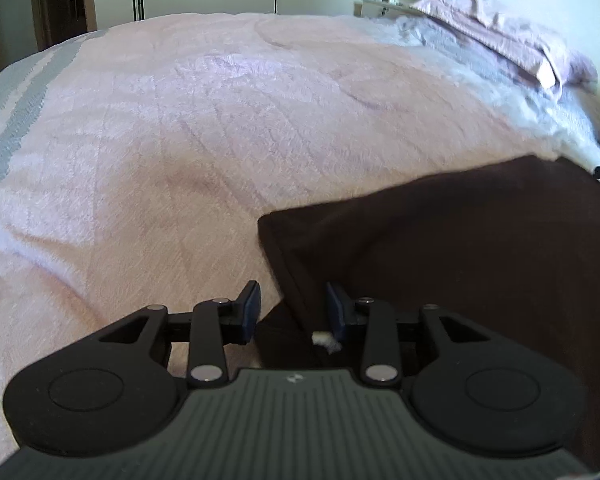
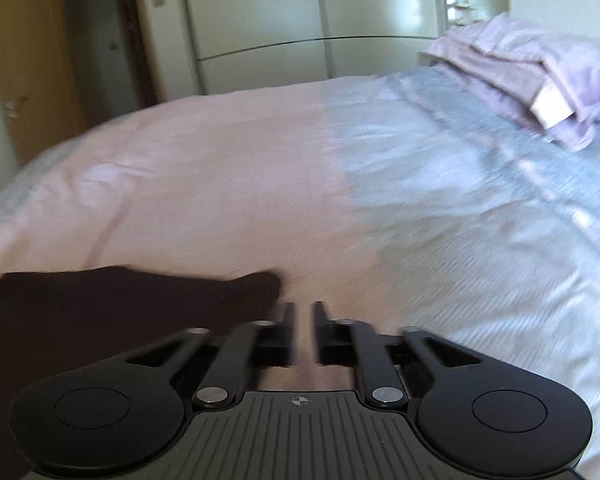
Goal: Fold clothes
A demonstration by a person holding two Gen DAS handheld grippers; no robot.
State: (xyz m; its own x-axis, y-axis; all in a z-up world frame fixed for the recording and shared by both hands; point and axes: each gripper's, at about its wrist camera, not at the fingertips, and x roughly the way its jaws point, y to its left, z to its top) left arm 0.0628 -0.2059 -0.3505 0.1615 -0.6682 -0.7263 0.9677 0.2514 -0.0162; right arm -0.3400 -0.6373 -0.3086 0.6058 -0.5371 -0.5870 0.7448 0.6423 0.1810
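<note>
A dark brown garment (image 1: pixel 460 264) lies flat on the bed, filling the lower right of the left wrist view. My left gripper (image 1: pixel 294 310) is open, and the garment's left hem runs between its blue-padded fingers (image 1: pixel 251 307); a small white tag (image 1: pixel 326 340) shows by the right finger. In the blurred right wrist view the same garment (image 2: pixel 112 312) lies at the lower left, its corner ending just left of my right gripper (image 2: pixel 303 316). That gripper's fingers stand a narrow gap apart, with only bedspread showing between them.
The bed carries a pink bedspread (image 1: pixel 220 128) with grey-blue striped bands (image 2: pixel 480 208) toward the head. Mauve pillows (image 2: pixel 540 76) are stacked at the far right. White wardrobe doors (image 2: pixel 300 20) and a wooden door (image 2: pixel 24 60) stand beyond the bed.
</note>
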